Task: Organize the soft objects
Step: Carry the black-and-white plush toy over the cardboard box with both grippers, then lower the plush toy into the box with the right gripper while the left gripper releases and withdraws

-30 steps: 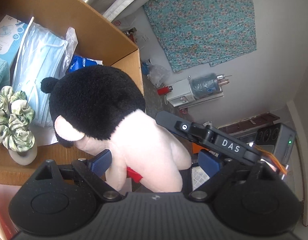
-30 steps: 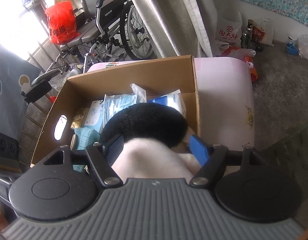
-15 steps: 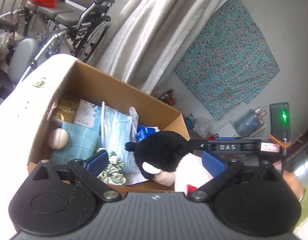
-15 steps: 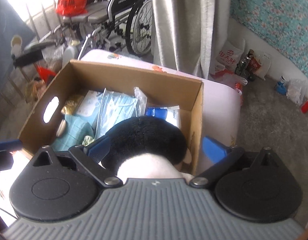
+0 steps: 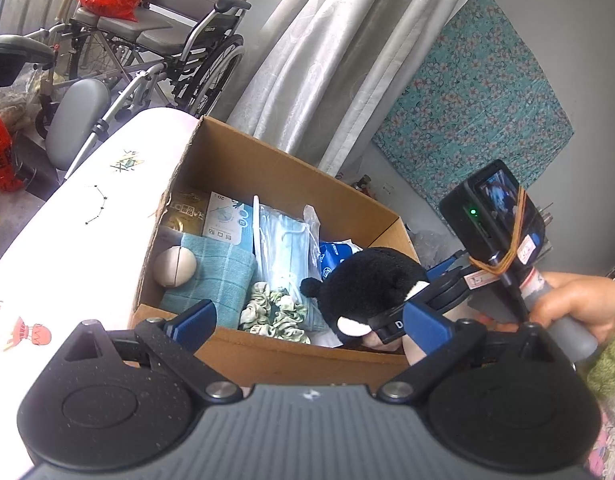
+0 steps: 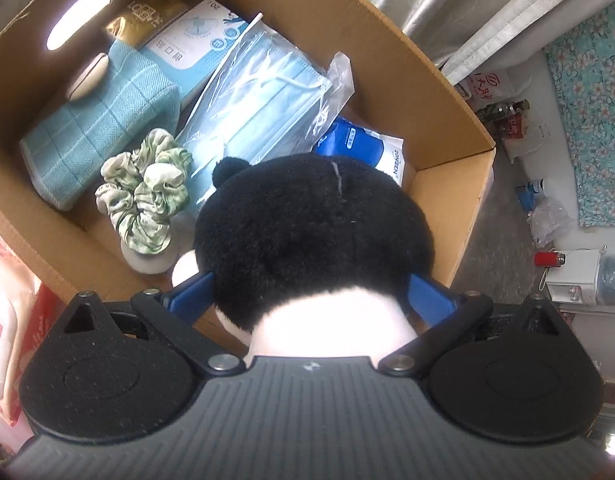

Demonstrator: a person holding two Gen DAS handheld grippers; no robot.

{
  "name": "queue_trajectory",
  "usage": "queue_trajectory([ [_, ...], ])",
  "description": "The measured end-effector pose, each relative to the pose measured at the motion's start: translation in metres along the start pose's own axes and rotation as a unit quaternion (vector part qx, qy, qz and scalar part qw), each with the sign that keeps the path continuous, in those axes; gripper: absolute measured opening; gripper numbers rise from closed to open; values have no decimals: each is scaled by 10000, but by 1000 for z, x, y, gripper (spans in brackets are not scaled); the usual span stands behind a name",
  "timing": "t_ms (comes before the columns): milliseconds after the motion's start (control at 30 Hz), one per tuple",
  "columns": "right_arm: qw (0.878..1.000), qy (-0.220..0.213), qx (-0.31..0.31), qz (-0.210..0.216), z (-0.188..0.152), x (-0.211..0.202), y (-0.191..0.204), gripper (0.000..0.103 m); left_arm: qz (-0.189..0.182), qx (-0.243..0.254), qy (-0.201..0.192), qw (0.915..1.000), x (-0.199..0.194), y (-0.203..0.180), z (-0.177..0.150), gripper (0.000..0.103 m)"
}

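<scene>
One plush toy [image 6: 313, 240], black head and pale body, sat at the cardboard box's [image 5: 243, 164] near-right corner, head pointing into the box, long axis running back toward the right claw [image 6: 309, 294]. Right claw's two blue fingers [image 6: 189, 294] were spread on either side of the toy's neck, close against the fur; a firm pinch couldn't be told. Left claw [image 5: 309, 320] was spread wide and empty, hovering outside the box's near wall.

Inside the box: one green scrunchie [image 6: 145, 192] just left of the toy, one folded teal cloth [image 6: 101, 132] further left, one beige round thing [image 5: 174, 267] on it, one clear bag of blue masks [image 6: 263, 112] behind the toy, one mask carton [image 6: 191, 40], one blue-white pack [image 6: 363, 148], one gold packet [image 6: 147, 10].

Box filled mostly; bare floor only near the front wall. Box stood on a pale printed surface [image 5: 87, 208].
</scene>
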State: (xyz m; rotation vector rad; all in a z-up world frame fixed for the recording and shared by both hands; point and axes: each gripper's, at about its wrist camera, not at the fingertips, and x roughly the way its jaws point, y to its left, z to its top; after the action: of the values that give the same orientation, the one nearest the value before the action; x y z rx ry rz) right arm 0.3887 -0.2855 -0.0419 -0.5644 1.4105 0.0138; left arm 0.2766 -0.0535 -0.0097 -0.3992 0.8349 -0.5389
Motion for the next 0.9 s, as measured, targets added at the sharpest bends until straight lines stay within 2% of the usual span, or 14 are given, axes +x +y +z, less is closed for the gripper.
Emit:
queue_trajectory([
  [167,9992,350,-190,61,-4,3,5,102,-40,-150,24,9999,0,8,-2,100],
  [267,9988,401,-238,-148,-3,17,10,101,-44,-116,29,9999,-1,7,-4,100],
  [367,9995,147,-240,-175,-8,11,8,89,-22,-32,45,10000,-3,6,-6,100],
  [433,9999,-105,-39,-43,-14,0,-1,85,-18,-33,70,10000,-2,6,-7,100],
  [533,9969,-423,591,299,-21,-13,-31,82,-50,-50,99,9999,0,4,-8,100],
  [600,9902,-695,1039,616,-28,-21,-52,82,-43,-24,134,9999,1,2,-9,100],
  [667,9791,-910,1446,1106,-34,-25,-73,80,-38,4,153,9999,3,0,-9,100],
  [700,9692,-1069,1703,1425,-38,-26,-84,80,-39,25,169,9998,3,-2,-9,100],
  [733,9563,-1185,1974,1804,-40,-24,-95,79,-33,42,190,9998,4,-4,-9,100],
  [800,9259,-1337,2486,2510,-44,-17,-112,70,-5,89,236,9997,6,-6,-9,100],
  [833,9078,-1450,2714,2849,-47,-12,-120,58,17,116,259,9996,7,-7,-10,100],
  [900,8827,-1565,2989,3269,-49,0,-128,57,75,183,301,9994,9,-10,-11,100],
])
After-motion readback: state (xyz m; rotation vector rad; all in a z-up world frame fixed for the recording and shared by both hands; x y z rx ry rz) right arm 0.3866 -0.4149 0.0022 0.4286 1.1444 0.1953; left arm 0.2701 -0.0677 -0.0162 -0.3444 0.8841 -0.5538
